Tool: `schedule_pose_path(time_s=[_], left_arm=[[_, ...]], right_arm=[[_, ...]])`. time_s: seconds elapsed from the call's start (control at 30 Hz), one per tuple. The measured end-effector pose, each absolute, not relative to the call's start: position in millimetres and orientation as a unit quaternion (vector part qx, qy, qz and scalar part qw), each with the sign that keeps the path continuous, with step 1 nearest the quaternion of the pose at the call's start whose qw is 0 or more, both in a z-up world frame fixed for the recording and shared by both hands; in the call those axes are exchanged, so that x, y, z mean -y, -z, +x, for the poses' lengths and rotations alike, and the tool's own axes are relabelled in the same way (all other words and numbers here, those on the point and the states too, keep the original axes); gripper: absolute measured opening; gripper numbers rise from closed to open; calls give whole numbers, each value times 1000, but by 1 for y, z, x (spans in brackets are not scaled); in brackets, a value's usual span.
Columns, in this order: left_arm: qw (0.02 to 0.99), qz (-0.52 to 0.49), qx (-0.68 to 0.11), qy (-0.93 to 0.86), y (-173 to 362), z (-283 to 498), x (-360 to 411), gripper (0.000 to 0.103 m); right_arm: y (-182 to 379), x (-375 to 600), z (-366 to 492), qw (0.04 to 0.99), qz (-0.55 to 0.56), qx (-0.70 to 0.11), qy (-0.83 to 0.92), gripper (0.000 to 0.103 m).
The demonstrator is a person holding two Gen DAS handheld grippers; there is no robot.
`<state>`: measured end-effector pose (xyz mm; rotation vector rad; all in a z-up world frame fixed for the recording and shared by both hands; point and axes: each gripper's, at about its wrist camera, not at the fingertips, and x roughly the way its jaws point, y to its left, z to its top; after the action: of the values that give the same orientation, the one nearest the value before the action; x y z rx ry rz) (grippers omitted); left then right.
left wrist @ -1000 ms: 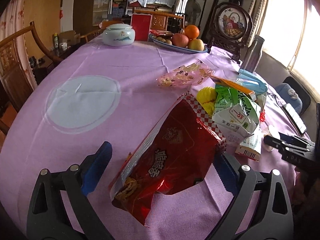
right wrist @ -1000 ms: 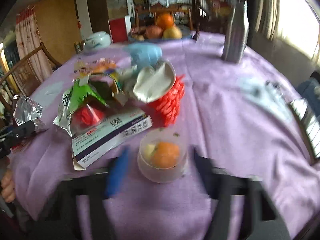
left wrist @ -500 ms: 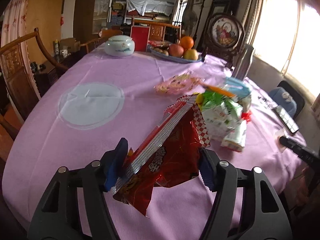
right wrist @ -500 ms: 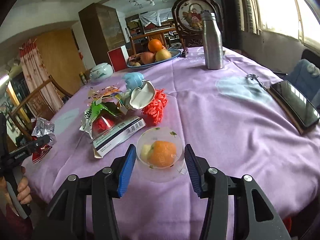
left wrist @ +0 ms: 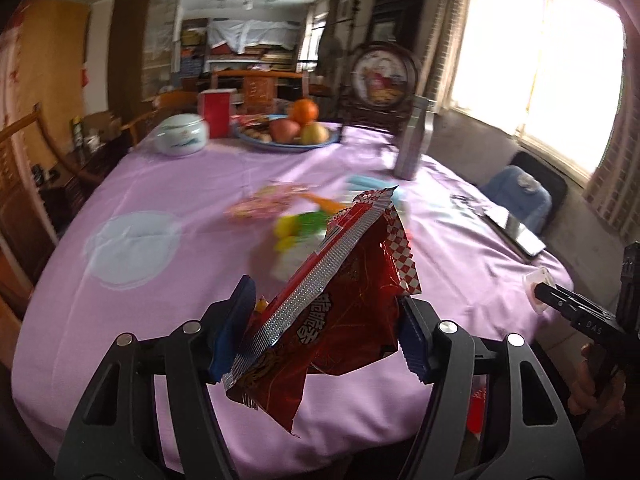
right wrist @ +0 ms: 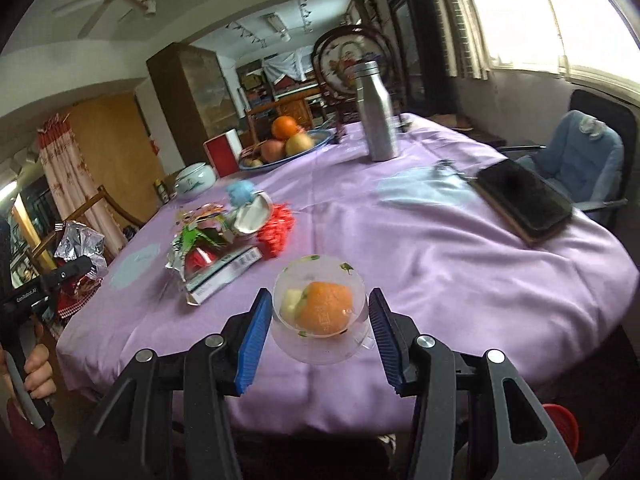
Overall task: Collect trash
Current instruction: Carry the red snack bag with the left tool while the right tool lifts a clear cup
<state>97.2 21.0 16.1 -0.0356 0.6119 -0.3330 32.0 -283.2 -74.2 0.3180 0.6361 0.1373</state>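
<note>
My left gripper (left wrist: 324, 304) is shut on a crumpled red snack bag (left wrist: 344, 320) with a silver seam, held in the air above the purple tablecloth (left wrist: 160, 304). In the right wrist view the same bag (right wrist: 80, 240) shows at the far left, silver inside up. My right gripper (right wrist: 320, 308) is shut on a clear plastic cup (right wrist: 316, 344) holding orange peel and fruit scraps, lifted over the table's near edge. More trash lies mid-table: a green wrapper (right wrist: 196, 240), a flat carton (right wrist: 224, 272), red shreds (right wrist: 276, 228) and a white shell-like piece (right wrist: 252, 218).
At the far side stand a fruit plate (right wrist: 320, 140), a steel bottle (right wrist: 376, 120), a white lidded jar (left wrist: 180, 136) and a red box (left wrist: 216, 112). A dark tablet (right wrist: 524, 200) lies at the right edge, near a chair with a blue jacket (right wrist: 584, 156). A red object (right wrist: 560, 420) sits below the table.
The left gripper's jaws closed on the red bag and raised it off the cloth. The right gripper lifted the cup. Both drew back toward the table's near edge.
</note>
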Motion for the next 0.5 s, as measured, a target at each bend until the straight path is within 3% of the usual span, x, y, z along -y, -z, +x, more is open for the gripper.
schedule_pose_path(time_s=[0.5], left_arm=[[869,48,-346,351,27,60,175,65]], right_arm=[[148,428,-71,911,215,-343,77,50]])
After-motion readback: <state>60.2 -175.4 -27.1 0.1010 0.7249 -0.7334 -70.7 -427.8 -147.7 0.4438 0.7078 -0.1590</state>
